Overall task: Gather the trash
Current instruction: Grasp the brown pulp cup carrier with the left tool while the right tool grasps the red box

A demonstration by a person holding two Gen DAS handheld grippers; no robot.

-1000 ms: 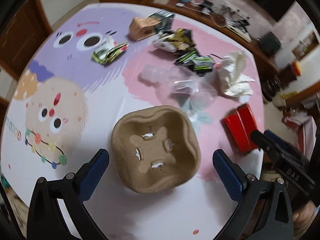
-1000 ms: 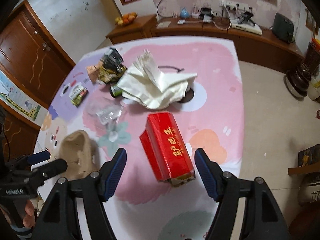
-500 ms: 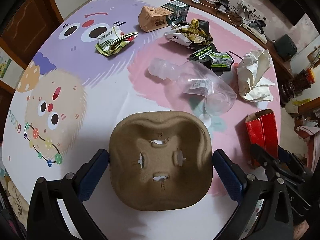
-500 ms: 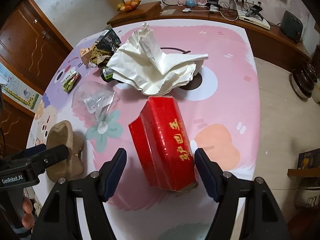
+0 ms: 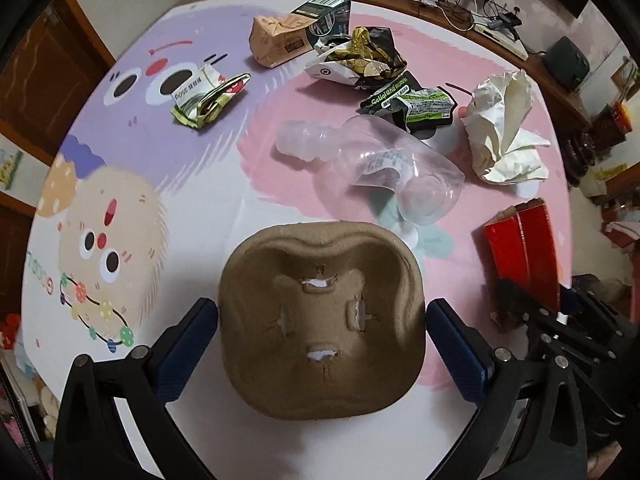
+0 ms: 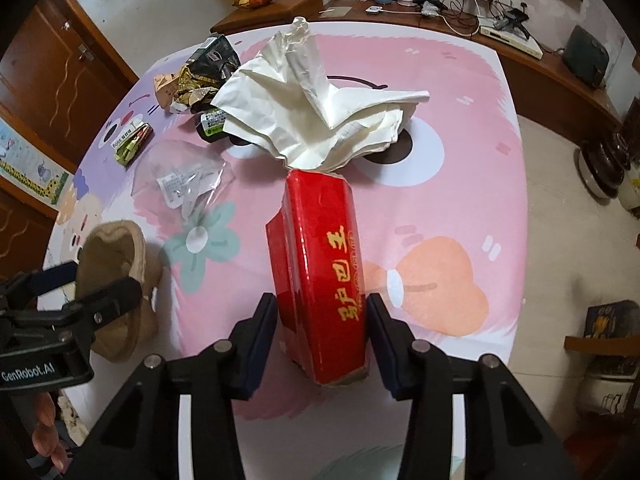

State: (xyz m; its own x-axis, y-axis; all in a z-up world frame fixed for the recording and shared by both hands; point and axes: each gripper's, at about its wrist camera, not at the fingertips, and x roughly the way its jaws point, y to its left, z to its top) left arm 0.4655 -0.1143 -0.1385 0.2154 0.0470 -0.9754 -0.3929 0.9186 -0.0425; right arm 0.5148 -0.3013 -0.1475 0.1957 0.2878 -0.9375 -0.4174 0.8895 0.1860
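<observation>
A brown pulp cup carrier (image 5: 320, 248) lies upside down on the cartoon tablecloth. My left gripper (image 5: 322, 320) points down over it, open, and the carrier fills the gap between its blue pads without a visible squeeze. The same gripper (image 6: 86, 284) and carrier (image 6: 116, 248) show at the left of the right wrist view. A long red box (image 6: 320, 240) with gold lettering lies lengthwise between the fingers of my right gripper (image 6: 322, 312). Its jaws are closing, and both pads sit against the box's sides. The red box (image 5: 520, 240) shows at the right edge of the left wrist view.
Crumpled white paper (image 6: 320, 112) lies just beyond the red box. A crushed clear plastic bottle (image 5: 372, 160), dark snack wrappers (image 5: 360, 56), a brown carton (image 5: 280, 36) and a folded green wrapper (image 5: 204, 100) are scattered farther back. A wooden sideboard (image 6: 520, 64) stands behind the table; floor lies to the right.
My right gripper's jaws have narrowed from wide apart onto the red box's sides. Both grippers have come lower, and the carrier now fills the gap between the left pads.
</observation>
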